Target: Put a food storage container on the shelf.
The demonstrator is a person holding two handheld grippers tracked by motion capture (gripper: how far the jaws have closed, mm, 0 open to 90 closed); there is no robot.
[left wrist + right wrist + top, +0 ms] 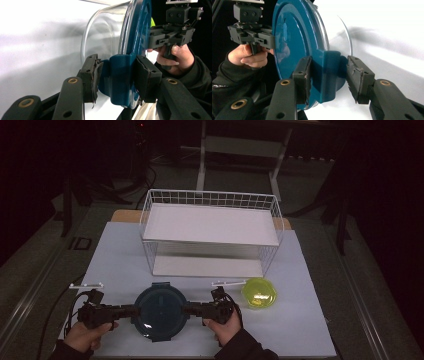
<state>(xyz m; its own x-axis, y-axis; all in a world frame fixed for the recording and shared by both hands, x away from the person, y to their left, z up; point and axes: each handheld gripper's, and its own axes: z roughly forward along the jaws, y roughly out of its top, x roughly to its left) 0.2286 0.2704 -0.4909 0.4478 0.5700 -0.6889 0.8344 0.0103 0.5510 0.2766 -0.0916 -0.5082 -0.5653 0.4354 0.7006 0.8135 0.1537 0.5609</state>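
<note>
gripping blue-lidded container (161, 312) tabs: left fingers (117, 77), right fingers (329, 77); yellow bowl (259, 292) beside, rack (210, 232) behind.

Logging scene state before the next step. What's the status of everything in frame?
blue lid: seated on the glass bowl, side latches folded down
glass bowl: closed, looks empty
left gripper: jaws shut on one latch
right gripper: jaws around the opposite latch, clamping unclear
yellow container: on the table, untouched
wire rack: upright, shelves bare
</note>
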